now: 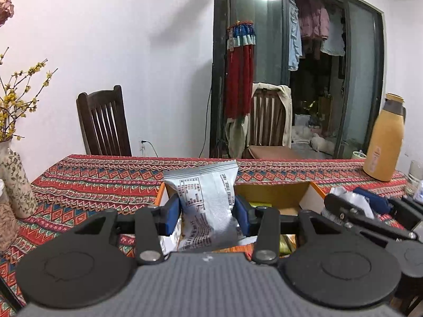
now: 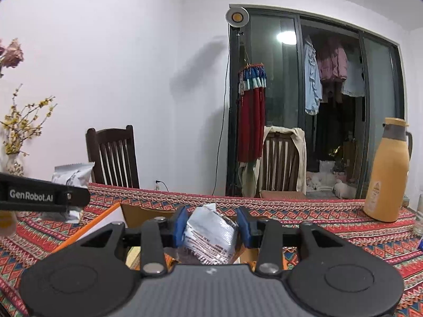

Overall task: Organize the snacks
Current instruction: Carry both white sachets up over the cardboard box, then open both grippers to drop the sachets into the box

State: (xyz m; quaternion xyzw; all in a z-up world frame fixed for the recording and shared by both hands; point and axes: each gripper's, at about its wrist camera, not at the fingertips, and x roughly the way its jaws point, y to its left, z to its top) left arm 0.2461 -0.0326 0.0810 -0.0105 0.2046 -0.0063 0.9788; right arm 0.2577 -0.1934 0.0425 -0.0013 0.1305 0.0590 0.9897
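My left gripper [image 1: 207, 211] is shut on a silver snack packet [image 1: 206, 198] that stands upright between its blue pads, above an open cardboard box [image 1: 272, 194] with orange edges. Other wrapped snacks [image 1: 286, 244] lie inside the box. My right gripper [image 2: 211, 227] is shut on a crumpled silver snack packet [image 2: 211, 233], held over the same box [image 2: 137, 214]. In the left wrist view the right gripper [image 1: 354, 206] shows at the right with its packet. In the right wrist view the left gripper [image 2: 75, 196] reaches in from the left with its packet [image 2: 72, 175].
A patterned red tablecloth [image 1: 105, 182] covers the table. A tan thermos jug [image 1: 384, 140] and a glass [image 1: 416, 174] stand at the right. Floral vases [image 1: 15, 185] with yellow-flowered branches stand at the left. Two wooden chairs [image 1: 104, 121] stand behind the table.
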